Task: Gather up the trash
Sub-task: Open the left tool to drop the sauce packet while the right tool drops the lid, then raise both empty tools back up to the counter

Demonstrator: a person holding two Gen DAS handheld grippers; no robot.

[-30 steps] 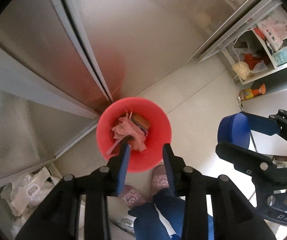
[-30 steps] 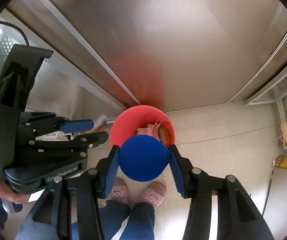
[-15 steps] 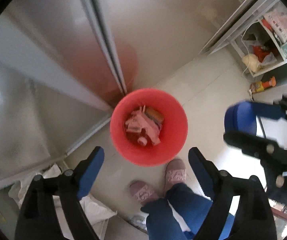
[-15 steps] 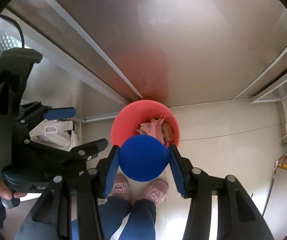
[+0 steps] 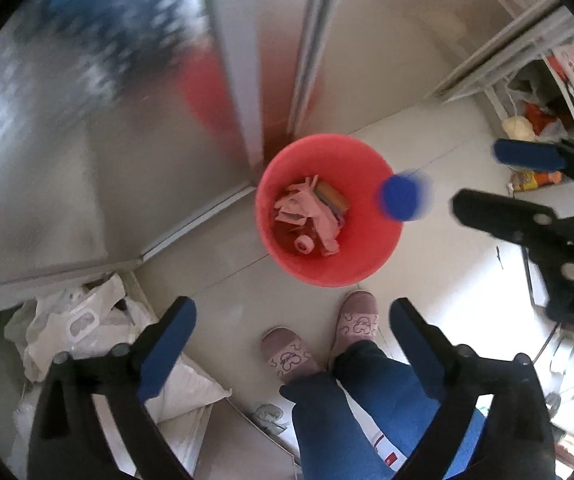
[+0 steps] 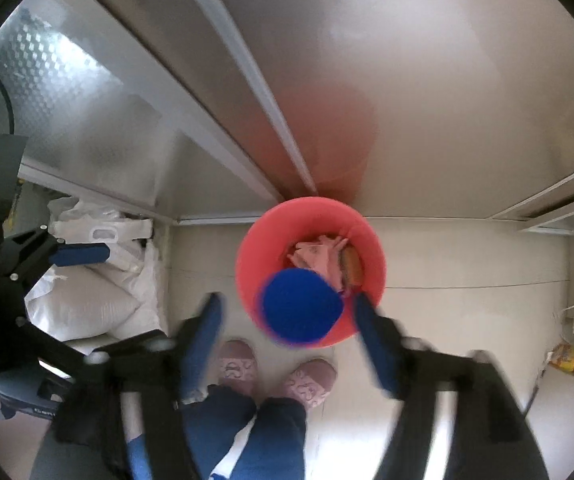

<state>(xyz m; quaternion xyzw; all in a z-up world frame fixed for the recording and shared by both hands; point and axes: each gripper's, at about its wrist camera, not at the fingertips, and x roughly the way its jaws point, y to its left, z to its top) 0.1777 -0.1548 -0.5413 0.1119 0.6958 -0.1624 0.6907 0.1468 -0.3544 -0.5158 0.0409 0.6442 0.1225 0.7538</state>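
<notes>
A second ago the right gripper clamped the blue ball between its fingers; now those fingers are spreading and blurred, with the ball loose and touching neither pad. It hangs in the air over the near rim of the red bin. In the left wrist view the ball is a blurred blue disc at the bin's right rim, clear of the right gripper. The left gripper earlier pinched pink scrap above the bin; now its fingers are opening wide and hold nothing, and the pink scraps lie at the bottom of the bin. The ball is round, so no long axis or heading can be told. The bin stands upright on the floor, mouth up, against metal cabinet doors. No writing is readable.
</notes>
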